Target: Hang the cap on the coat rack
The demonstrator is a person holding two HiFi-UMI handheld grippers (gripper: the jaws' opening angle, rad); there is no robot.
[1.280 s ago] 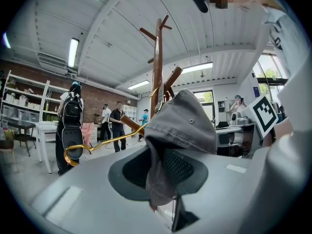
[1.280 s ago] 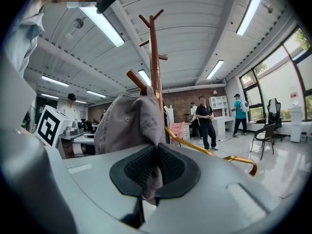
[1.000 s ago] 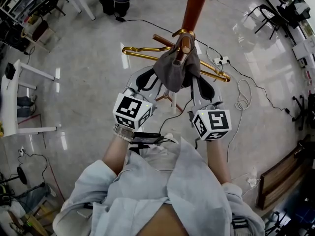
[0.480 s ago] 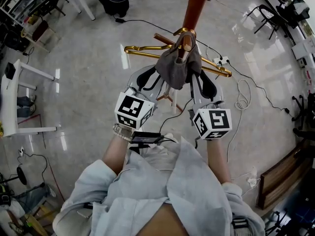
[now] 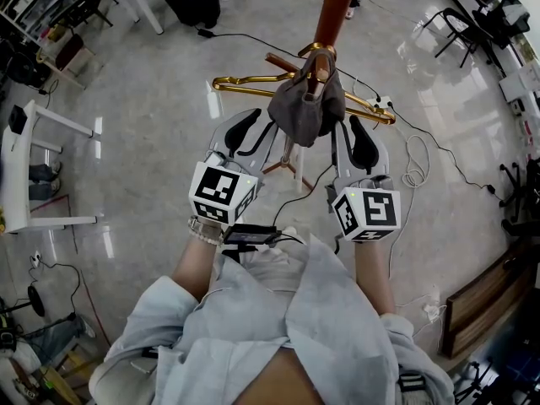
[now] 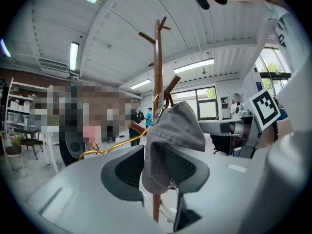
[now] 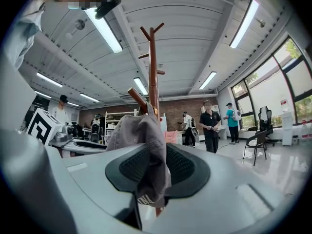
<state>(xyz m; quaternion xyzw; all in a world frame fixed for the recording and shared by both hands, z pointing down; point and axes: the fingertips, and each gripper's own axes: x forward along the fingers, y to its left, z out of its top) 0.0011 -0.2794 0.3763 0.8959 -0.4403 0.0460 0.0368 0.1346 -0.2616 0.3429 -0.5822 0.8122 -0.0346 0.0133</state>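
Currently: coat rack, upright; cap draped over its lower peg. Left gripper and right gripper just beside cap, jaws parted, clamping nothing. Likely hazard: jaw snagging loose fabric on withdrawal, dragging cap off.

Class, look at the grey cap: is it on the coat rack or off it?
On. The cap drapes over a wooden peg of the coat rack and hangs down from it.

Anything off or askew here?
Only slightly: the grey cap hangs folded and bunched over a peg of the coat rack, by a gold hanger, rather than sitting neatly. Nothing else stands out.
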